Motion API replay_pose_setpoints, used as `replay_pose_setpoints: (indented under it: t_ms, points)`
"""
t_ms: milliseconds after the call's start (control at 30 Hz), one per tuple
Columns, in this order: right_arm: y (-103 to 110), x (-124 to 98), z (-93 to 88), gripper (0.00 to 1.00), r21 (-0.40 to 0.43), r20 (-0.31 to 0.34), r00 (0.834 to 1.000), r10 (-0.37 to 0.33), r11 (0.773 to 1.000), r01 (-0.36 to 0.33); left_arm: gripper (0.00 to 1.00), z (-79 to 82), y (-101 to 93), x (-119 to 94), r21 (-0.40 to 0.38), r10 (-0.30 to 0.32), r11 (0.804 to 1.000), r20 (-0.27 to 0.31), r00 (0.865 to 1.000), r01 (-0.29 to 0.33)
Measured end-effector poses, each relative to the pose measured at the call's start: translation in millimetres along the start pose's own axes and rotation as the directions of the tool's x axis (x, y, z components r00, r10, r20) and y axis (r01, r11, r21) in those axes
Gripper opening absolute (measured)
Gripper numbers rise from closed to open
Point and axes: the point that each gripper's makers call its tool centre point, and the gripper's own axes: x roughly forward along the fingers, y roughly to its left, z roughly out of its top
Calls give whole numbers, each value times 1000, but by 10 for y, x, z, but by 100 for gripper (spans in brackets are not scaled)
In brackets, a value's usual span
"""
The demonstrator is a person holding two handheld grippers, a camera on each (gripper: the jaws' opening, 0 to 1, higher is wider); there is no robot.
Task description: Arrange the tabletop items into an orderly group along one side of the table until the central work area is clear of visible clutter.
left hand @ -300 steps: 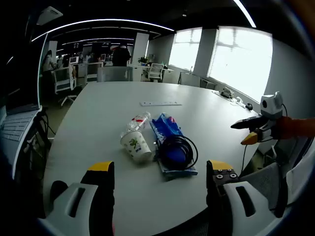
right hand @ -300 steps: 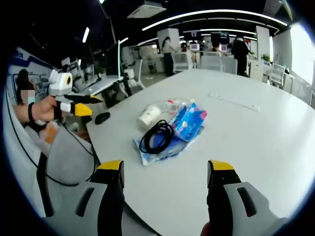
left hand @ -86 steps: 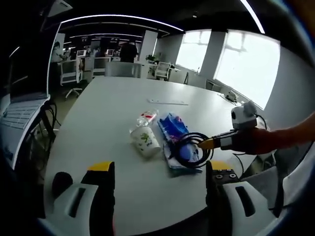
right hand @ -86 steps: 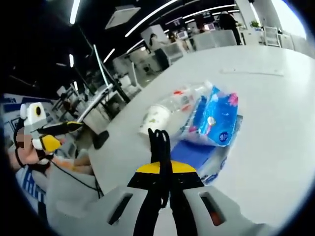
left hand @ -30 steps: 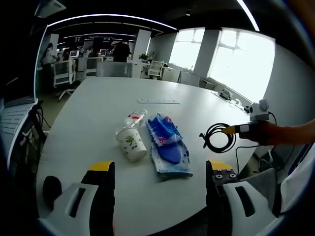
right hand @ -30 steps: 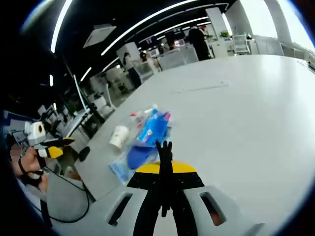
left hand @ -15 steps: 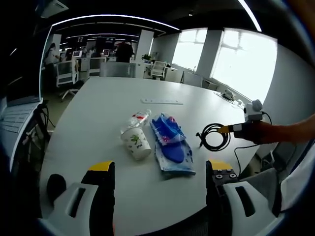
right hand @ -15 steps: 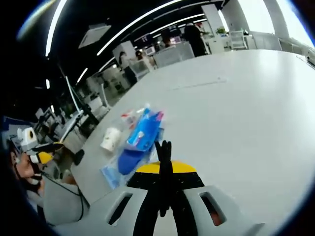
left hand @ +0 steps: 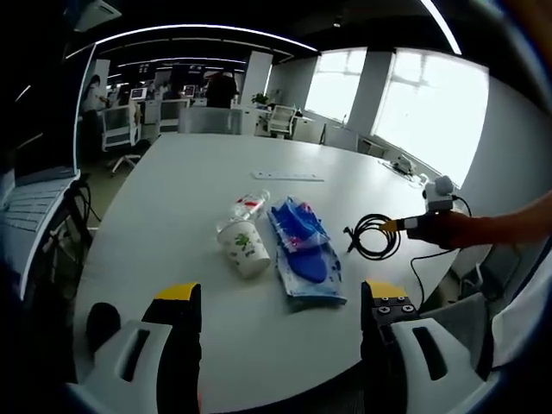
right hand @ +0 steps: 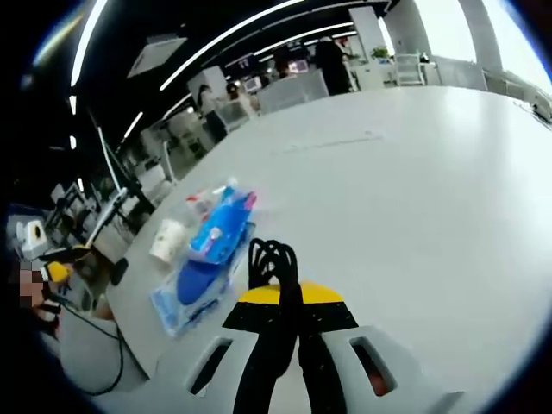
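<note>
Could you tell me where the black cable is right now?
The black cable hangs from the shut right gripper, at the right of the left gripper view, beside the blue packet.

On the white table [left hand: 172, 198] there are one paper cup [left hand: 244, 251], one clear plastic bottle [left hand: 246, 206] and two blue plastic packs [left hand: 302, 250] lying together as one cluster toward the near edge. One long flat strip [left hand: 288, 176] lies alone toward the far edge. One coiled black cable [left hand: 373, 237] hangs over the table's right edge.

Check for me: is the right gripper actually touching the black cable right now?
Touching. In the right gripper view the right gripper has its jaws shut on the black cable, whose coil sticks out past the tips.
</note>
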Motion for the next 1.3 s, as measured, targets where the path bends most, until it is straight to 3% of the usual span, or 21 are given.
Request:
replay_pose_setpoints:
  t_ms: [700, 1000, 1300]
  points:
    - [-304, 62, -249, 3, 14, -52, 996, -76, 997, 76, 77, 10, -44, 23, 17, -2, 1000, -13, 1000, 3]
    - [-375, 85, -390, 6, -33, -97, 989, -115, 993, 112, 77, 11, -64, 33, 21, -6, 1000, -11, 1000, 7]
    - [-433, 80, -537, 11, -19, -131, 982, -138, 990, 137, 78, -31, -62, -4, 12, -2, 1000, -13, 1000, 2]
